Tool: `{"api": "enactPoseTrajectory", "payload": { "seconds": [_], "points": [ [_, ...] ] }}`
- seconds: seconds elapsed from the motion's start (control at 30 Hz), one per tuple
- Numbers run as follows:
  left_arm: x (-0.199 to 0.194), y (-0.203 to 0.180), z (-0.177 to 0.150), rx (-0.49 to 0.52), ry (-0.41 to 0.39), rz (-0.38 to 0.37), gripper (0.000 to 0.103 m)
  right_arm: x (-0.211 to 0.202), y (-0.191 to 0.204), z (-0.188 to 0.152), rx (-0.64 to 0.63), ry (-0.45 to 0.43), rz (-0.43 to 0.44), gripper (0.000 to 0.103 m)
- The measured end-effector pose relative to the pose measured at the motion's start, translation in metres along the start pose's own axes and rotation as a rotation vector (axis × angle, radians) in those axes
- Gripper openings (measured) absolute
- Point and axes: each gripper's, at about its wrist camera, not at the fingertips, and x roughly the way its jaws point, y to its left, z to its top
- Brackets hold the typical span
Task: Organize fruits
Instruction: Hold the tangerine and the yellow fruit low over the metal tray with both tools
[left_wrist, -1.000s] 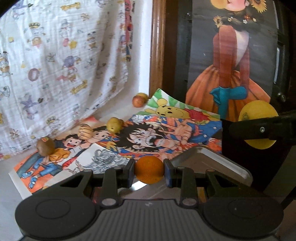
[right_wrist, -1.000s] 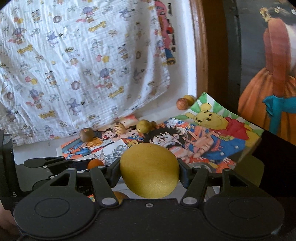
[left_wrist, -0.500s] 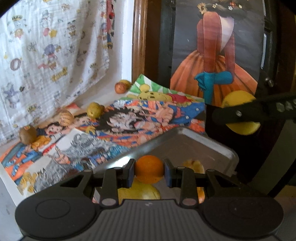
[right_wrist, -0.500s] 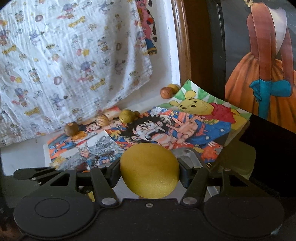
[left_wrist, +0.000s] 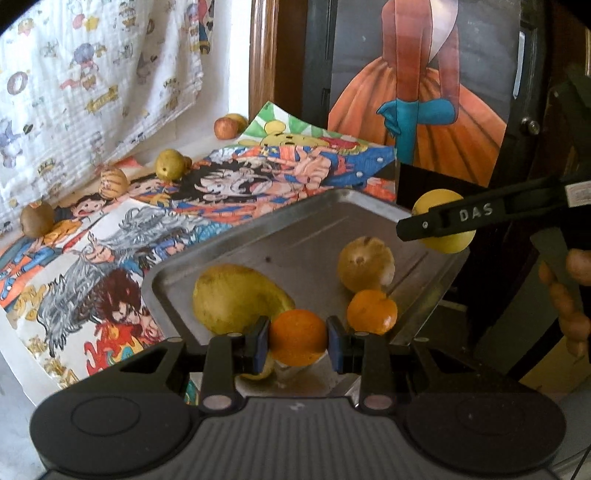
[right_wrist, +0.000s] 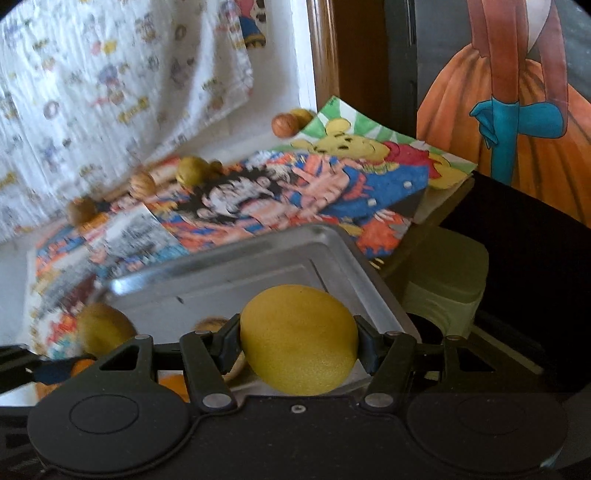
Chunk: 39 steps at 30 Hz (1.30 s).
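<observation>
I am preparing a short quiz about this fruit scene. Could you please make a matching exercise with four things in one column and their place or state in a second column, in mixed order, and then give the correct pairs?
Things
1. orange
2. yellow fruit
3. pear
4. brown fruit

Place or state
A. lying in the metal tray
B. clamped in the left gripper
C. clamped in the right gripper
D. resting on the cartoon poster, by the curtain

Pairs: 1-B, 2-C, 3-A, 4-D
</observation>
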Motion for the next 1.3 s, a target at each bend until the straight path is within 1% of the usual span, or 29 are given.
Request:
{"api": "enactPoseTrajectory", "payload": {
  "seconds": [0.2, 0.5, 0.97, 1.3],
  "points": [
    [0.005, -0.006, -0.003, 0.0, 0.008, 0.001, 0.035, 0.02, -0.005, -0.007, -0.035, 0.027, -0.025, 0.063],
    [0.019, -0.007, -0.007, -0.008, 0.038, 0.016, 0.035, 0.03, 0.001, -0.012, -0.063, 0.044, -0.011, 0.063],
    [0.025, -0.011, -0.006, 0.003, 0.023, 0.021, 0.037, 0.031, 0.006, -0.016, -0.113, 0.025, -0.026, 0.063],
    [0.024, -0.009, -0.006, -0.005, 0.023, 0.017, 0.037, 0.031, 0.005, -0.016, -0.11, 0.024, -0.023, 0.063]
  ]
}}
